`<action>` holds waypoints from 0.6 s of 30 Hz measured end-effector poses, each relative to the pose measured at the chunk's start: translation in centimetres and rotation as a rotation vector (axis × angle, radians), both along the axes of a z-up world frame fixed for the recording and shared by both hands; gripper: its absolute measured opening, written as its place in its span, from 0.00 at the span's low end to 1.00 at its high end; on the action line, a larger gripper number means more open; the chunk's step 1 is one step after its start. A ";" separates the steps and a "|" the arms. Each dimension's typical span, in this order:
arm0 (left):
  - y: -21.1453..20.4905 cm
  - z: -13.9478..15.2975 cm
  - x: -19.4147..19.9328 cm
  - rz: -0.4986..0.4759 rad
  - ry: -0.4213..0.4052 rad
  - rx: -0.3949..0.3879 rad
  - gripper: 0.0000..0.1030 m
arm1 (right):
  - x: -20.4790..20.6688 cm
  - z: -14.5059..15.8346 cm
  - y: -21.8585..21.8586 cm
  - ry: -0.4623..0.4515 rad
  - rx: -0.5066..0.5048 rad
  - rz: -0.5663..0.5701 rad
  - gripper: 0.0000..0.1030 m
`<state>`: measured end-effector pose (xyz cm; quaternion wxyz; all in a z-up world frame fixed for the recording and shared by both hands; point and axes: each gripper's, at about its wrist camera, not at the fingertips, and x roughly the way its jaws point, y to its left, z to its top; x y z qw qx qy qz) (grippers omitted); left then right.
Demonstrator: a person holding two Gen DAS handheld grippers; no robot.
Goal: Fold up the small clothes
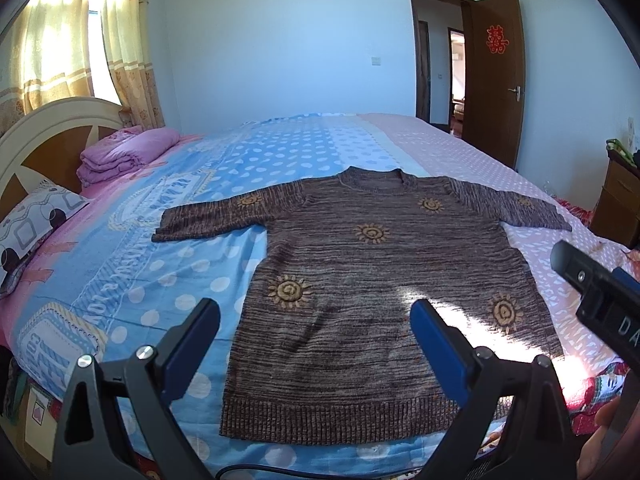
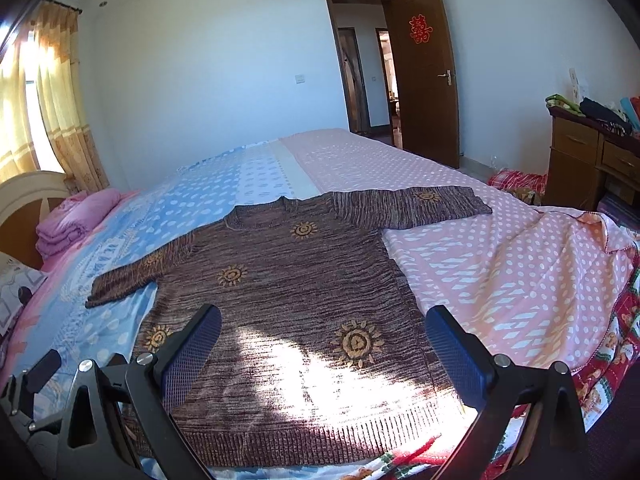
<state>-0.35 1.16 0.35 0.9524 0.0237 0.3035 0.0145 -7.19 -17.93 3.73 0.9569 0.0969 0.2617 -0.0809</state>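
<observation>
Evidently the brown knit sweater (image 1: 384,280) lies face up and fully spread on the bed (image 1: 120,280), sleeves out to either side and ribbed hem nearest both tools, so every edge is free to be caught for a first fold. Neither tool touches it. The left gripper (image 1: 316,344) hovers with its fingers wide apart and empty, the hem's left corner just below and between them. The right gripper (image 2: 324,344) is likewise spread and empty, framing the sunlit lower front, its right finger (image 2: 460,360) over the sweater's right side edge, probably ready to pinch there.
</observation>
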 end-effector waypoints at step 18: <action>7.2 17.6 6.3 -0.078 -0.056 -0.248 0.95 | 1.9 23.0 0.0 -0.162 0.332 0.361 0.99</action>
